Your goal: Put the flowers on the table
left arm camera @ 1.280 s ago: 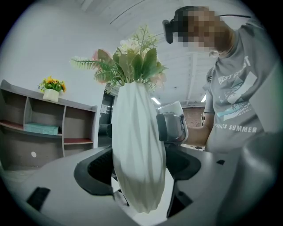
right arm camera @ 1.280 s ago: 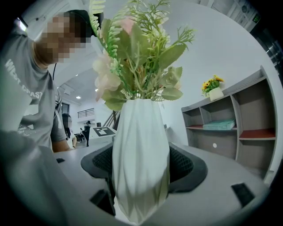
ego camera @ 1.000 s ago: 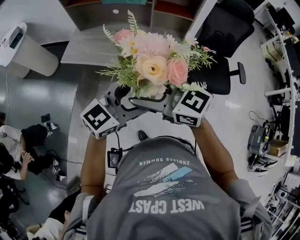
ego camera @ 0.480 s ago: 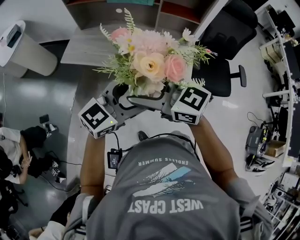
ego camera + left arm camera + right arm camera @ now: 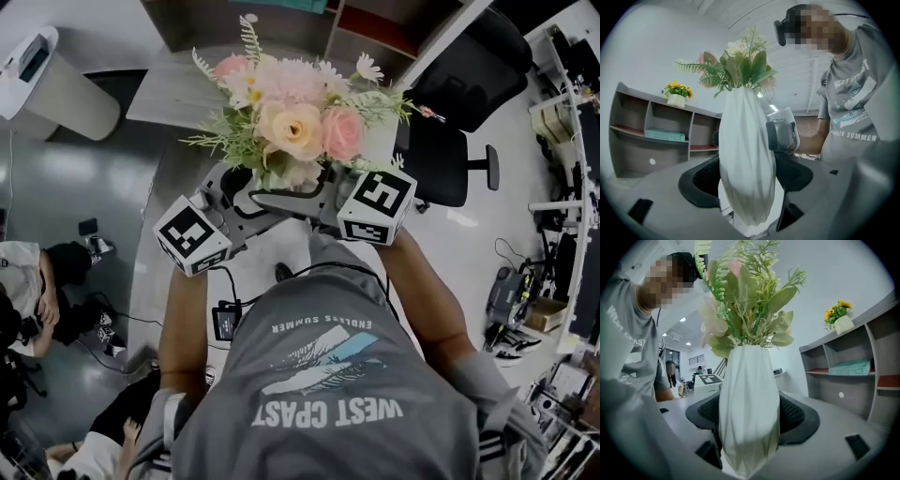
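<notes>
White vase (image 5: 747,159), one, carried between two grippers. Left gripper (image 5: 234,199) and right gripper (image 5: 321,199) each clamp it, pads pressed on its sides. It holds one bunch of flowers (image 5: 295,122), pink and cream with green fronds, held in the air before the person's chest, near one grey table (image 5: 164,89). One black chair (image 5: 450,150) on the right.

Pink and cream flowers (image 5: 298,127) with green fronds, white vase (image 5: 747,159), black-and-white square-patterned marker cube (image 5: 192,234), black chair (image 5: 439,161)
</notes>
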A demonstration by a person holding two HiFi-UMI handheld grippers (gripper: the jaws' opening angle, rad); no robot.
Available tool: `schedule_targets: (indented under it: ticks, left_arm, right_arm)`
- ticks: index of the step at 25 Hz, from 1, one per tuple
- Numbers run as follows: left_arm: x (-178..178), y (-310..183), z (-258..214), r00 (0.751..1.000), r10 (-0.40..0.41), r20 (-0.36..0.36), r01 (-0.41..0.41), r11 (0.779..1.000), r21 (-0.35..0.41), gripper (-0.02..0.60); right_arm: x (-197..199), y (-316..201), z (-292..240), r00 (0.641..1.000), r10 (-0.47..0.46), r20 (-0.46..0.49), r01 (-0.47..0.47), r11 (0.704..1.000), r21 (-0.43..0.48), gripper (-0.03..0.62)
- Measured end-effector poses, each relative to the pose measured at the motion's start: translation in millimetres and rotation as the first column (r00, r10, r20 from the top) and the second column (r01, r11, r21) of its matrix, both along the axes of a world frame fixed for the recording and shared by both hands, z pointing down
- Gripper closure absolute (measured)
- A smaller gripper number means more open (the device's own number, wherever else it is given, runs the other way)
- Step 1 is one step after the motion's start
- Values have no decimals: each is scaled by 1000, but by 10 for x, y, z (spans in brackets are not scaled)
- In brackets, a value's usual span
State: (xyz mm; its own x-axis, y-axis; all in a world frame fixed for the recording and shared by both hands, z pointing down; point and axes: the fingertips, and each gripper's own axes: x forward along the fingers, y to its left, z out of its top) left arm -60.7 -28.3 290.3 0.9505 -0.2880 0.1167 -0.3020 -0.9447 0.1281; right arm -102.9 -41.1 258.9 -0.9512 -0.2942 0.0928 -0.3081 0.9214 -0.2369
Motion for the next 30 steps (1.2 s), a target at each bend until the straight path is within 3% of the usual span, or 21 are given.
schedule_targets:
  ticks: [7, 14, 19, 30]
  left_arm:
    - [-237, -574, 118, 995, -92, 26, 93, 995, -28, 215]
    - [-56, -936, 230, 988, -148, 34, 149, 988, -35, 215]
    - [28, -1344, 335, 986, -165, 35, 166, 985, -52, 215]
    - [96, -1737, 583, 983, -180, 35, 182, 982, -45, 215]
  right_arm:
    - [-244, -545, 108, 995, -94, 17, 94, 995, -24, 230]
    - [-75, -884, 208, 988, -153, 13, 154, 988, -32, 230]
    - [25, -1313, 336, 989, -147, 4, 147, 987, -58, 230]
    - [95, -1697, 597, 987, -161, -4, 161, 986, -51, 230]
